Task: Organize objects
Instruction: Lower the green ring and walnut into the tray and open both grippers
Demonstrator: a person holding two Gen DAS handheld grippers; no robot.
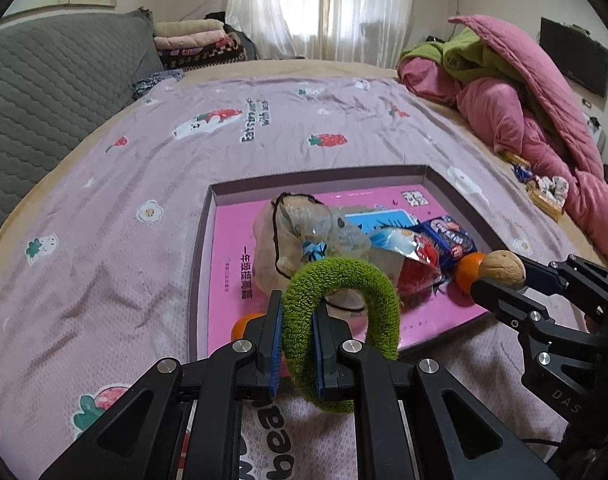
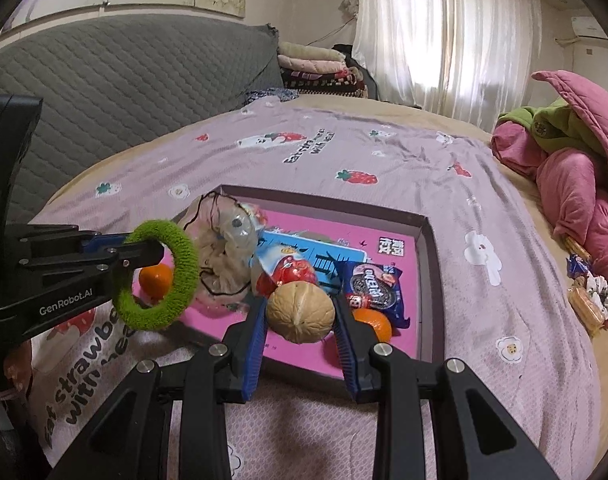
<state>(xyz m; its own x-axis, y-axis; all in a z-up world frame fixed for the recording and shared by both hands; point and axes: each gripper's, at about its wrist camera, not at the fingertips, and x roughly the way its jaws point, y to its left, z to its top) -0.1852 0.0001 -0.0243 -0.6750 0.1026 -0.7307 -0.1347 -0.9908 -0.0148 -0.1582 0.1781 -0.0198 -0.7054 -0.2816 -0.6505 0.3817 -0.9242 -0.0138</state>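
Nearest in the left wrist view, the left gripper (image 1: 296, 328) has its fingers clamped on one side of a fuzzy green ring (image 1: 342, 308), which stands upright between the blue pads. In the right wrist view the right gripper (image 2: 299, 314) pinches a walnut (image 2: 300, 307) between its fingers, held above the near edge of the shallow box (image 2: 428, 264). Just beyond the walnut, inside that box, lie a tangerine (image 2: 372, 322) to the right of the fingers, an Oreo packet (image 2: 374, 286), a red-and-white snack wrapper (image 2: 291, 272) and a drawstring pouch (image 2: 219, 264) ahead to the left. A second tangerine (image 2: 155, 278) shows through the ring. The box rests on a strawberry-print bedsheet (image 2: 384, 152); far to the right is a heaped pink quilt (image 2: 576, 184).
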